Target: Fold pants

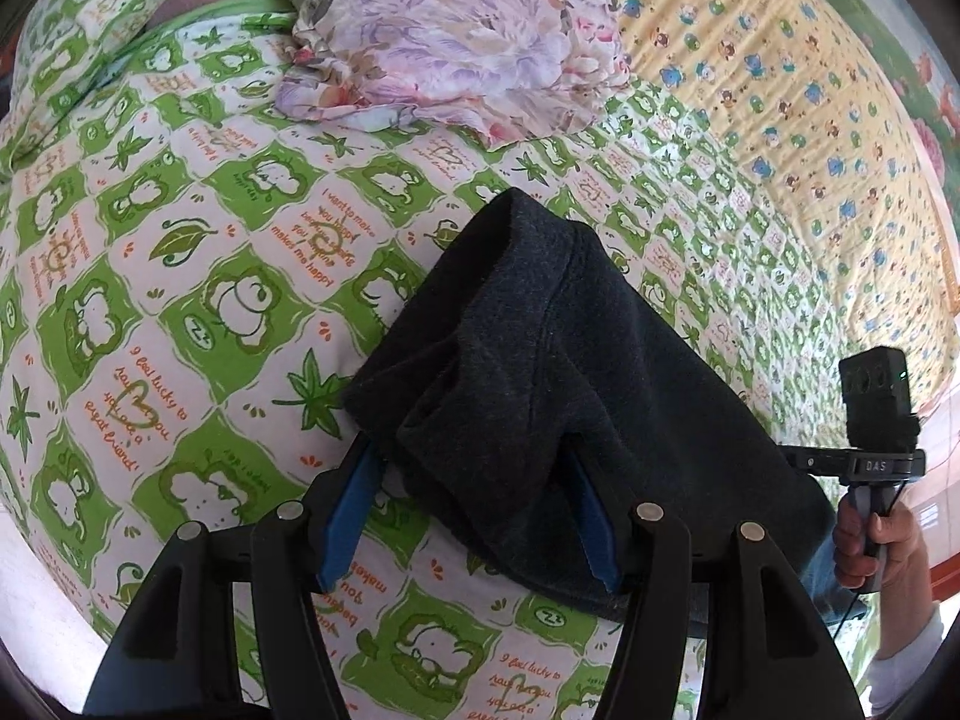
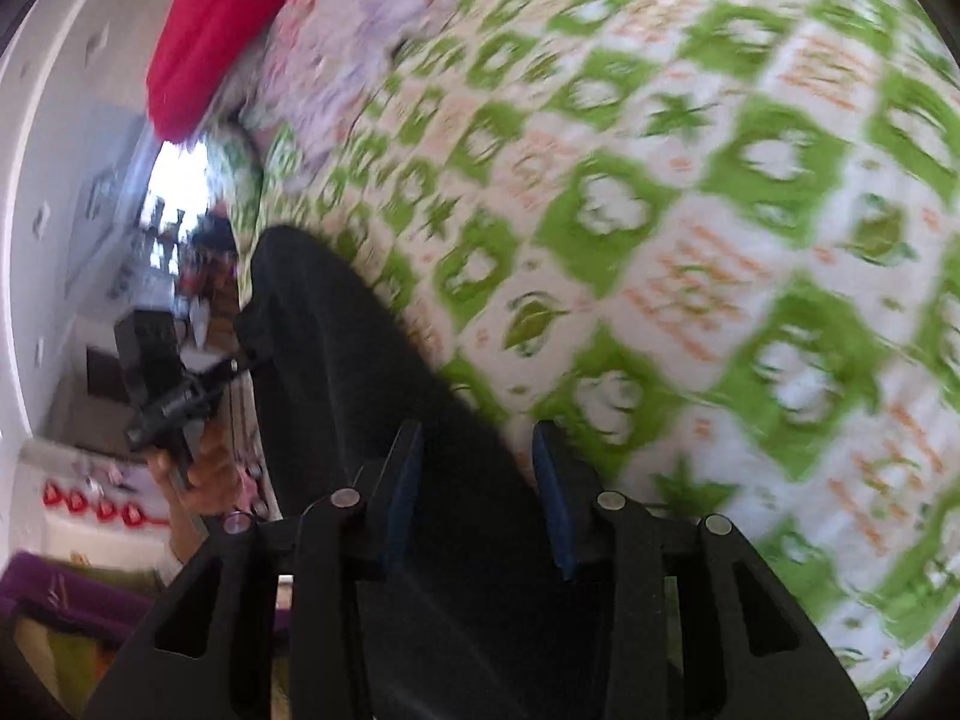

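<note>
My left gripper (image 1: 468, 480) pinches the dark pants (image 1: 570, 372), bunched above the frog-print bedsheet (image 1: 180, 300). My right gripper (image 2: 477, 480) straddles the same cloth, though whether it grips I cannot tell. I judge most of the folding remains undone.

Bright daylight, one view sharp, one smeared

Left wrist view is crisp with soft, even light; right wrist view is heavily motion-blurred, with a blown-out window (image 2: 177, 177) glaring at left. Both bend hard and go dark at the fisheye edges.
</note>
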A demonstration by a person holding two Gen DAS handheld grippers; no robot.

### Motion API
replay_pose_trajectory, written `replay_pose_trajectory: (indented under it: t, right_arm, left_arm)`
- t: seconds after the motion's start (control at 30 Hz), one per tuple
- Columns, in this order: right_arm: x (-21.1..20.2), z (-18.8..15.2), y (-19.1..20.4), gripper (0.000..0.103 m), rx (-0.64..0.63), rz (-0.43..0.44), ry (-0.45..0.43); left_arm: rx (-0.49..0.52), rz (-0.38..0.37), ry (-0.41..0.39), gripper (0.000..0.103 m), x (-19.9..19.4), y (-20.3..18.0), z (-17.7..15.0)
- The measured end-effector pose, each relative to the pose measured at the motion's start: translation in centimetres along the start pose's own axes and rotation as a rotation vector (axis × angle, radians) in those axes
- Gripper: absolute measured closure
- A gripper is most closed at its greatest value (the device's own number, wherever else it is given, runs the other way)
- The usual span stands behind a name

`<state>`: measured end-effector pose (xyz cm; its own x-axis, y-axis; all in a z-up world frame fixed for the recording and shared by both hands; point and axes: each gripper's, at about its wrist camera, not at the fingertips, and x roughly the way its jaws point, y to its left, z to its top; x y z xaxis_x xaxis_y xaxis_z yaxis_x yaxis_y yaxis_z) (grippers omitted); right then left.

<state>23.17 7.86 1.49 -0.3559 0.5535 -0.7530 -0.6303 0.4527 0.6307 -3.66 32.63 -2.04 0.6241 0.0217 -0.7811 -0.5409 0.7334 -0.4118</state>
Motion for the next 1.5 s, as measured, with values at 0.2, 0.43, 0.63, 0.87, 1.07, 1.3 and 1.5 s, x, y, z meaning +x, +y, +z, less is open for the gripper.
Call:
replay_pose_trajectory:
  t: [0.2,0.43,0.63,0.87,1.07,1.3,1.5]
  right_arm:
    - [1.2,0.0,3.0,0.064,-0.111,-0.065,0.045]
    - [-3.8,-0.8,8.7,0.083,-0.287,-0.36,-0.19]
    - [-4.1,-0.2,11.1,0.084,-0.342,-0.554,-0.391]
    - [2.1,1.1,8.5,0.083,-0.283,-0.631,-0.382]
    - [0.3,0.5,7.8,0.068,-0.159,-0.584,-0.448]
    - [-5.4,-5.9,9.6,0.06,-0.096,-0.502,-0.589]
    - [-7.7,-11.7,8.5,0.06,0.033,-0.433,-0.642]
  left_arm:
    - [0.069,0.034,-0.005,0.075,0.5,-1.3,-0.1]
    - [0.172,-0.032,-0.11,0.086,-4.8,-3.4,0.1]
    - [0.266,-0.063,-0.203,0.086,-7.3,-3.8,1.3]
    - [0.298,-0.001,-0.144,0.085,-2.4,-1.1,2.9]
    - [0.306,0.093,-0.105,0.065,0.2,0.2,2.6]
    - [0.247,0.169,-0.221,0.049,-4.6,-0.1,0.9]
    - [0.288,0.1,-0.234,0.048,-6.7,-3.6,-0.6]
